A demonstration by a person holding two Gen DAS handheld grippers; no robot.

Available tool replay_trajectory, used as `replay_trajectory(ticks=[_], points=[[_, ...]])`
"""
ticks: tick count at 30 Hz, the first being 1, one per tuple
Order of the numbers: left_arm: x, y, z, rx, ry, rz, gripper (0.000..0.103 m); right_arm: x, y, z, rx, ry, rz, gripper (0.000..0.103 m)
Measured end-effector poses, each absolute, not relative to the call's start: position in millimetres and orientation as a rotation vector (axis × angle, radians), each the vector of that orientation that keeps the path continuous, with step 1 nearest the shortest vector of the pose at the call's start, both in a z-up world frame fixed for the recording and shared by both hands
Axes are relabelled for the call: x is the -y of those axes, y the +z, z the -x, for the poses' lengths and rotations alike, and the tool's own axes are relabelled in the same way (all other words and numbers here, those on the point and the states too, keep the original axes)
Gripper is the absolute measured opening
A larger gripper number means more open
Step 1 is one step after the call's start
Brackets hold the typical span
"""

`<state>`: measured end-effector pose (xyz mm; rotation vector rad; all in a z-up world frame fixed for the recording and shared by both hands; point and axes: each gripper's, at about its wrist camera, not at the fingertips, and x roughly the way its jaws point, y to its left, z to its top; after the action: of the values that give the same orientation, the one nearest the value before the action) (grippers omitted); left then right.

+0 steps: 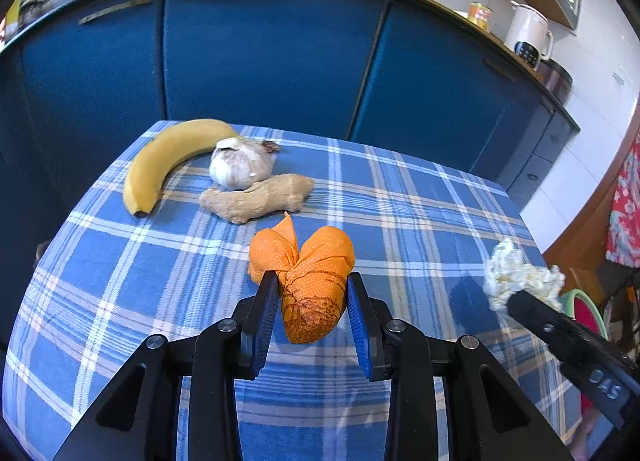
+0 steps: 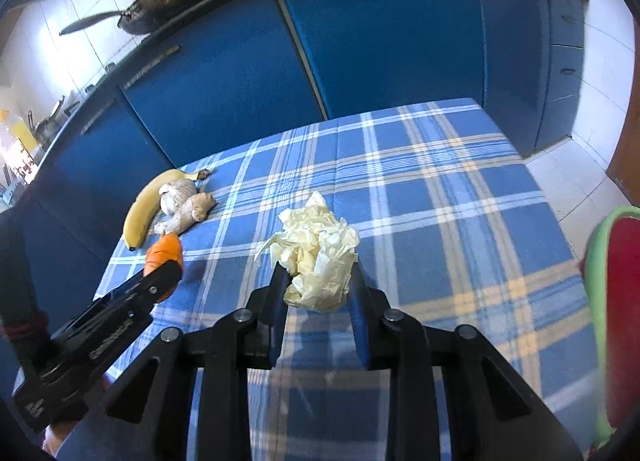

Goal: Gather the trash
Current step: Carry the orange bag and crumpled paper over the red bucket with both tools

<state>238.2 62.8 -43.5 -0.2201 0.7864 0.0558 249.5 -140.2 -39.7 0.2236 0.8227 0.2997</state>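
Left gripper (image 1: 312,293) clamped on the orange napkin wad (image 1: 310,285), blue pads (image 1: 269,313) pressing both flanks. Wad pinched around its lower half, two crumpled lobes flaring out past the fingertips, blunt tail hanging back between the fingers. Held clear of the checked blue tablecloth (image 1: 420,213), cloth visible below it.

Over on the right: right gripper (image 2: 318,281) closed on the crumpled pale tissue (image 2: 316,257). Tissue squeezed between the two fingertips, most of its bulk puffing up and forward beyond them, one loose flap trailing toward the left. Shadow on the cloth under it, so apparently lifted, though contact at the underside hard to judge from here.

Seen from the left wrist view, same tissue at the far right edge of the table, caught at the tip of the right claw. Seen from the right wrist view, orange wad poking from the left claw at the lower left, just short of the produce.

Farther back on the cloth, well apart from both claws: banana (image 1: 164,165) curving along the far left corner, garlic bulb (image 1: 240,165) tucked against its inner curve, ginger root (image 1: 256,197) touching the garlic on the near side. Ginger nearest the orange wad, a small gap between.

Beyond the table, blue cabinet doors (image 1: 272,53). Wok (image 2: 168,1) up on the counter. Red and green bin (image 2: 616,301) at the right edge, beside the table.
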Motion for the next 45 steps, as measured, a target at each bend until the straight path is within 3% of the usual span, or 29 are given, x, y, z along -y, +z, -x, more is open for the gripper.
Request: replay_trajectory(ticks=[31,45], points=[[81,19,-170,-0.7,-0.29,0.07,0.035,291,3,-119,-0.656,0.071,-0.41,0.031],[163,6,-164,-0.772,-0.448,0.012,0.035,382,-15,-80,-0.64,-0.142,-0.471,0.033]])
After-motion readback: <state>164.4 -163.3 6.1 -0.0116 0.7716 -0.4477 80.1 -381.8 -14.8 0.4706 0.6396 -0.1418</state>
